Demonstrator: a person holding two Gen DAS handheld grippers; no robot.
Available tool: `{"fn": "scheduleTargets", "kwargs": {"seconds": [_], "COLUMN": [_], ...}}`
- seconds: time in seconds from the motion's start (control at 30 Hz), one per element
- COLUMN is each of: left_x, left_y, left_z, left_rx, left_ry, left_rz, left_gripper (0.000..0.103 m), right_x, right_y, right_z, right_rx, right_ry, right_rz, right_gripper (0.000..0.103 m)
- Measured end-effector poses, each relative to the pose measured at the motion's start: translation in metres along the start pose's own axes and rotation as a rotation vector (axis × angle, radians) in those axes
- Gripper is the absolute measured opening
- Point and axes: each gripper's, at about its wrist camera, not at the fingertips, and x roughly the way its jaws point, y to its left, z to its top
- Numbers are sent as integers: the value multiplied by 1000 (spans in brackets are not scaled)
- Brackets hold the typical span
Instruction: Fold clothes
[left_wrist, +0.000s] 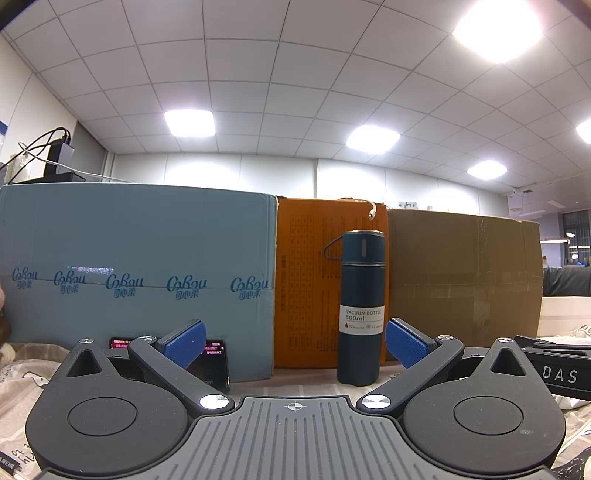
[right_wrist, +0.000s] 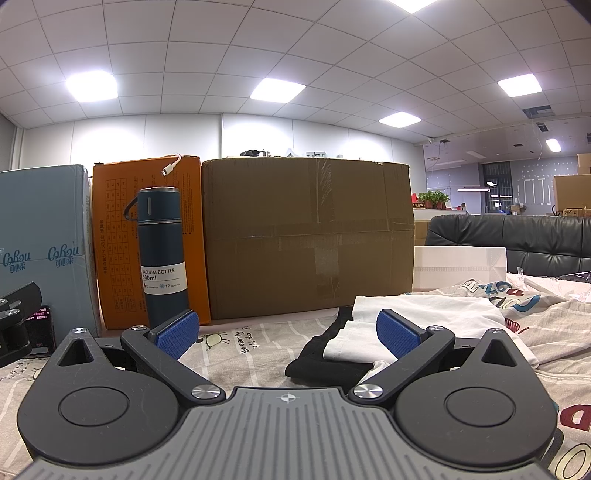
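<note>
In the right wrist view a folded white garment (right_wrist: 417, 317) lies on a black garment (right_wrist: 321, 360), just ahead and right of my right gripper (right_wrist: 286, 332). More rumpled printed clothing (right_wrist: 546, 314) lies to the right. The right gripper is open and empty, low over the patterned sheet (right_wrist: 236, 343). My left gripper (left_wrist: 295, 343) is open and empty, facing the boxes. The right gripper's body shows at the right edge of the left wrist view (left_wrist: 554, 365).
A blue box (left_wrist: 136, 273), an orange box (left_wrist: 306, 280) and a brown cardboard box (right_wrist: 306, 236) stand in a row behind. A dark vacuum bottle (left_wrist: 362, 306) stands before the orange box. A phone (left_wrist: 210, 362) leans on the blue box. A black sofa (right_wrist: 517, 236) is at the right.
</note>
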Motion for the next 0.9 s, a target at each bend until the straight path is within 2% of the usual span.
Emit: {"fn": "scheduleTargets", "kwargs": {"seconds": [0.9], "left_x": [-2], "left_y": [0], "left_z": [0], "left_rx": [7], "left_ry": [-9], "left_rz": [0], "left_gripper": [103], "right_x": [0], "right_y": [1], "right_z": [0], "right_rx": [-1], "right_ry": [0], "right_rz": [-1], "right_gripper": [103]}}
